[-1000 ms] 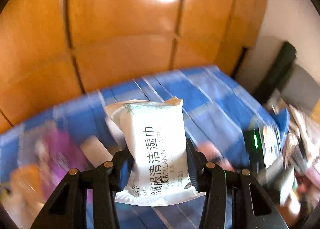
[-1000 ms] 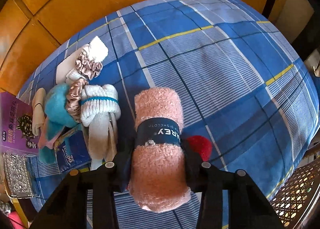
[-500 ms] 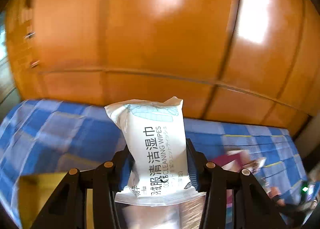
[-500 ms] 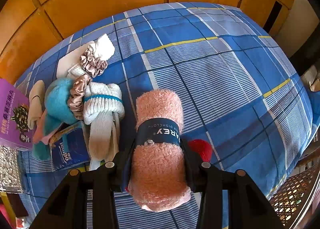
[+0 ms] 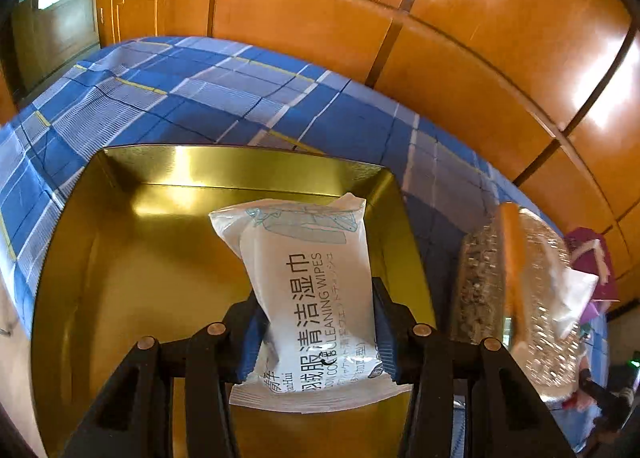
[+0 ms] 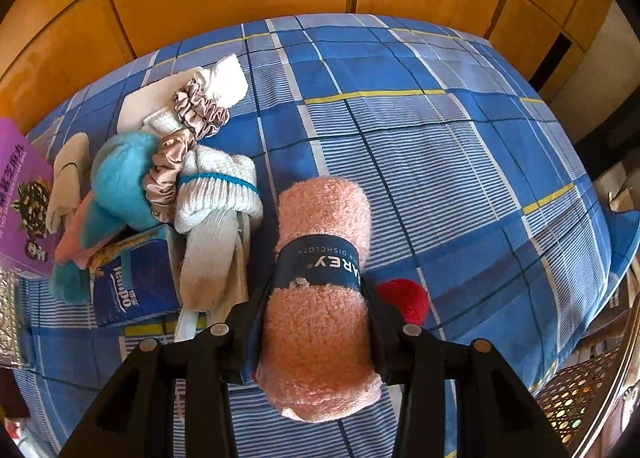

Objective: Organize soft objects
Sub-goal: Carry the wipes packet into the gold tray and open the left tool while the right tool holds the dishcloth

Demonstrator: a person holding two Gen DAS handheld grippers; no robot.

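As the left gripper [image 5: 316, 334] is swung from the cluttered side of the bed to above a gold tray [image 5: 120, 258], a wipes pack [image 5: 308, 290] is gripped by its fingers, ready for release; the right gripper [image 6: 316, 322] stays clamped on a pink dishcloth roll [image 6: 320, 298].

Left gripper [image 5: 316, 332] angled steeply down, jaws clamped on a wipes packet [image 5: 308, 290]. Right gripper [image 6: 316, 332] likewise tilted down, apparently steady, squeezing a rolled pink cloth [image 6: 320, 298].
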